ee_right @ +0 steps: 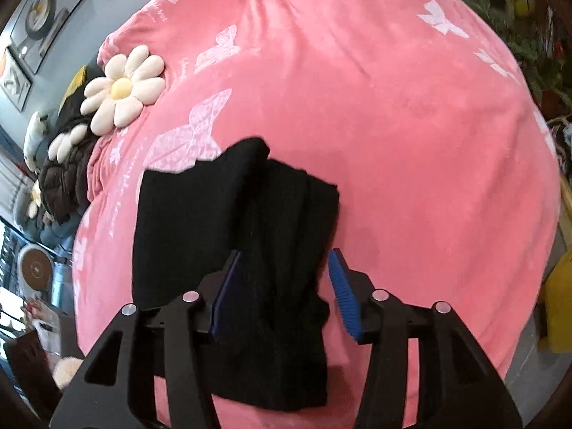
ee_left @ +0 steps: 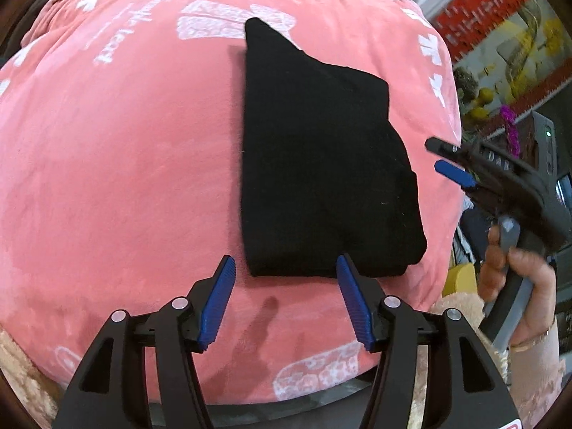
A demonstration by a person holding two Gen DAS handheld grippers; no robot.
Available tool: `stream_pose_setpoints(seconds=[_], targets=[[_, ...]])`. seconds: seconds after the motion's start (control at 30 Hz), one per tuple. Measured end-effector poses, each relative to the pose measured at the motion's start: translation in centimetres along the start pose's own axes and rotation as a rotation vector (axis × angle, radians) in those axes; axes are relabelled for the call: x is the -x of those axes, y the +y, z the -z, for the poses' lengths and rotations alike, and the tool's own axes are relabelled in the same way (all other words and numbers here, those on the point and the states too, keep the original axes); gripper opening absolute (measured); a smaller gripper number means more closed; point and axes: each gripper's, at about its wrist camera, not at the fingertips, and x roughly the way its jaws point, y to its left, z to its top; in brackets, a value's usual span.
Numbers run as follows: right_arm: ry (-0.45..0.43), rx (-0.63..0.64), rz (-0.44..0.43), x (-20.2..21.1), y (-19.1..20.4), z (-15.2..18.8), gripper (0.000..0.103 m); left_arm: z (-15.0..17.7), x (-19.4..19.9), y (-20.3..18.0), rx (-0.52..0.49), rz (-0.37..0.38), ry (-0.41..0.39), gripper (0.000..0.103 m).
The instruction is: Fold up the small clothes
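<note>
1. A black folded garment (ee_left: 321,164) lies flat on a pink blanket (ee_left: 125,178) printed with white butterflies and script (the blanket fills most of both views).
2. The left gripper (ee_left: 286,271) hovers at the garment's near edge. Its jaws stand apart with nothing between them; the right blue pad overlaps the edge of the cloth in the picture, and whether it touches cannot be told.
3. The right gripper (ee_right: 286,264) sits over the garment (ee_right: 200,221) from the other side. Its jaws are apart, with a raised ridge of the black cloth lying between the blue pads; the right pad is clear of the cloth, and the left pad is close against it.
4. In the left wrist view, that same right gripper (ee_left: 438,155) appears at the right edge, off the garment, held by a hand (ee_left: 514,271) in a fuzzy pale sleeve.
5. A cream daisy-shaped cushion (ee_right: 121,89) rests at the blanket's far left, beside a dark quilted item (ee_right: 68,175).
6. Framed pictures (ee_right: 39,14) hang on a grey wall beyond.
</note>
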Motion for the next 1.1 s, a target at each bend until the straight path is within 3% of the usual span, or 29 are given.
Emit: stream_pose_setpoints(seconds=[0.1, 0.17, 0.23, 0.27, 0.3, 0.43, 0.47, 0.5, 0.53, 0.57, 0.6, 0.67, 0.73, 0.87, 1.0, 1.03, 1.07, 1.1], targets=[[0.0, 0.041, 0.005, -2.0, 1.2, -2.3, 0.048, 0.2, 0.0, -0.1, -0.008, -0.009, 0.001, 0.056], [0.018, 0.073, 0.012, -4.2, 2.4, -3.9, 0.058, 0.4, 0.0, -0.3, -0.019, -0.011, 0.006, 0.056], [0.039, 0.081, -0.011, -6.3, 2.8, -4.8, 0.058, 0.4, -0.1, -0.6, -0.03, -0.012, 0.012, 0.056], [0.077, 0.088, -0.026, -7.8, 3.0, -5.2, 0.026, 0.4, -0.2, -0.9, -0.04, -0.016, 0.012, 0.056], [0.104, 0.093, -0.02, -8.4, 3.0, -5.4, 0.001, 0.4, -0.2, -1.0, -0.047, -0.02, 0.011, 0.056], [-0.036, 0.07, 0.029, -5.2, 2.7, -5.6, 0.003, 0.0, 0.1, -1.2, -0.077, -0.031, -0.009, 0.058], [-0.015, 0.067, 0.067, -6.1, 2.1, -5.3, 0.004, -0.1, 0.1, -1.1, -0.078, -0.031, -0.013, 0.06], [0.06, 0.073, 0.101, -8.1, 1.3, -4.9, 0.006, 0.0, -0.1, -1.1, -0.075, -0.031, -0.012, 0.061], [0.115, 0.072, 0.096, -9.3, 0.8, -4.5, 0.011, -0.1, -0.4, -1.0, -0.072, -0.028, -0.005, 0.061], [0.109, 0.062, 0.078, -9.0, 0.5, -4.4, 0.011, -0.2, -0.8, -1.0, -0.068, -0.026, 0.01, 0.061], [0.052, 0.041, 0.048, -7.1, 0.3, -4.4, 0.013, -0.3, -1.0, -0.9, -0.063, -0.025, 0.022, 0.061], [0.003, 0.007, 0.013, -3.7, -0.2, -3.9, 0.029, -0.7, -1.0, -0.8, -0.05, -0.002, 0.022, 0.061], [0.004, -0.029, -0.021, -0.6, -1.2, -2.0, 0.036, -0.9, -0.7, -0.3, -0.026, 0.027, 0.013, 0.061], [0.088, -0.083, -0.053, 2.7, -2.6, 4.2, 0.036, -1.0, -1.2, 1.2, 0.06, 0.061, 0.031, 0.062], [0.267, -0.047, -0.027, 0.4, -1.6, 9.3, 0.035, -0.4, -1.5, 1.3, 0.055, 0.037, 0.038, 0.062], [0.287, -0.044, -0.013, -0.1, -1.6, 9.7, 0.032, -0.3, -1.5, 1.2, 0.044, 0.021, 0.039, 0.062], [0.283, -0.033, 0.006, -0.3, -1.3, 9.7, 0.014, -0.2, -1.5, 1.1, 0.027, -0.009, 0.045, 0.062], [0.269, -0.029, 0.004, 0.1, -1.2, 9.5, 0.009, 0.0, -1.4, 0.9, 0.007, -0.04, 0.051, 0.062]])
